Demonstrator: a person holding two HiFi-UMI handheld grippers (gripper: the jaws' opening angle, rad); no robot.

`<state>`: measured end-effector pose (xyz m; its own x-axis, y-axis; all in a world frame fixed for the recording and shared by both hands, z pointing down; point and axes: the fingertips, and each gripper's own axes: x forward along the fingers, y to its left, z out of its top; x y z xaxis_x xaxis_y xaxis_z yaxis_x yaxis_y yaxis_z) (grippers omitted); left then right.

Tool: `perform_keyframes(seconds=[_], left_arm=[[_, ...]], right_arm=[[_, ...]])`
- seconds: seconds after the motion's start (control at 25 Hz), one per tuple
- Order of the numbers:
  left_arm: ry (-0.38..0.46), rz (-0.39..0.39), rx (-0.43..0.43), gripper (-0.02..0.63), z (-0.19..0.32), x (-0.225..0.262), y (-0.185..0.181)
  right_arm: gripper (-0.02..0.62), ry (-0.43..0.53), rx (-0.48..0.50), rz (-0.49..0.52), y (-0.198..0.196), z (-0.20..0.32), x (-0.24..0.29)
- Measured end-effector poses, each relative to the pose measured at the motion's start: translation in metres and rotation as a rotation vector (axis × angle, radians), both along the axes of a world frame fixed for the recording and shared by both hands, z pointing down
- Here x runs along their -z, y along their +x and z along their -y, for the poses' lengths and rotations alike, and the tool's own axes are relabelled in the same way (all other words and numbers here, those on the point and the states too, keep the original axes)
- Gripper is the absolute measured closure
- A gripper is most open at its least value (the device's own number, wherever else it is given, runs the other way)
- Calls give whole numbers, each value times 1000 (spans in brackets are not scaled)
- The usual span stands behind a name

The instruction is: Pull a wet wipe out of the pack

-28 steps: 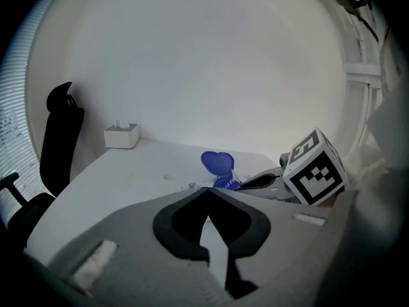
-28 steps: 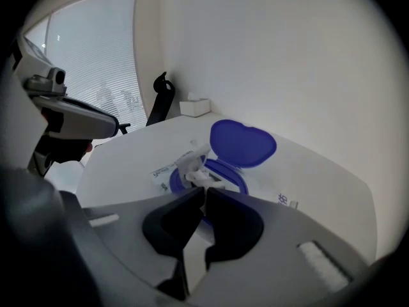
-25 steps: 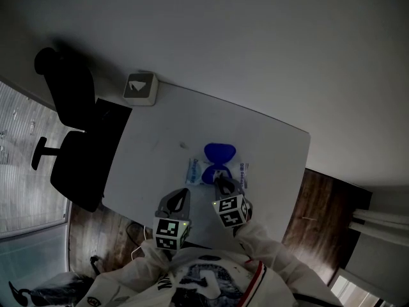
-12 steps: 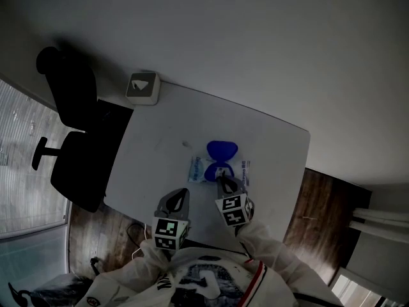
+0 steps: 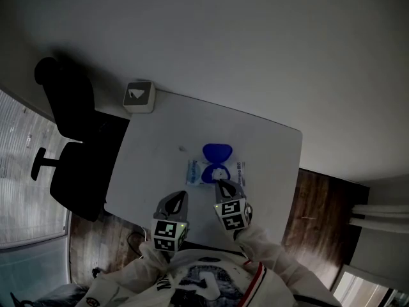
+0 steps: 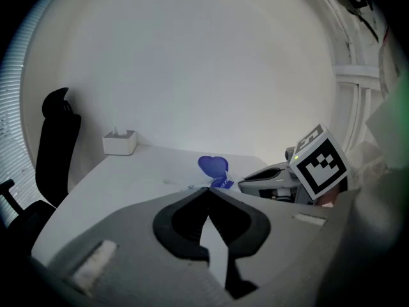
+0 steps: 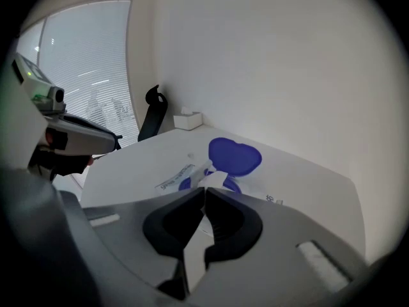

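Note:
The wet wipe pack (image 5: 197, 171) lies flat on the white table (image 5: 153, 139), its blue lid (image 5: 217, 153) flipped open and standing up. In the right gripper view the lid (image 7: 235, 156) rises behind the pack (image 7: 174, 180), and a white wipe (image 7: 215, 177) comes up out of the opening. My right gripper (image 7: 204, 189) is shut on that wipe's tip, just above the pack (image 5: 219, 183). My left gripper (image 5: 185, 194) hovers to the left of the pack, near the table's front edge, shut with nothing in it (image 6: 208, 188).
A white box (image 5: 139, 96) stands at the table's far left corner. A black office chair (image 5: 70, 139) is beside the table's left edge. Wooden floor (image 5: 319, 203) shows past the right edge.
My right gripper has risen a little above the pack with the wipe's tip in it. The left gripper has stayed put.

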<state>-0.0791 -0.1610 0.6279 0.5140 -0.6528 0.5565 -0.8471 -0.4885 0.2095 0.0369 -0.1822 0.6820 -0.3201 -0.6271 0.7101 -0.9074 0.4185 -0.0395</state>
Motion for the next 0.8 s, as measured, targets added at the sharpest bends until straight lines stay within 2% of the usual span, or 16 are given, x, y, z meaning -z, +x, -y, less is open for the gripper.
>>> perform_keyframes(seconds=[0.36, 0.8], left_arm=[[50, -14, -47, 603, 3, 19, 5], [132, -32, -127, 603, 17, 50, 10]], right_arm=[[581, 59, -67, 37, 6, -4, 33], [583, 202, -229, 85, 28, -13, 83]])
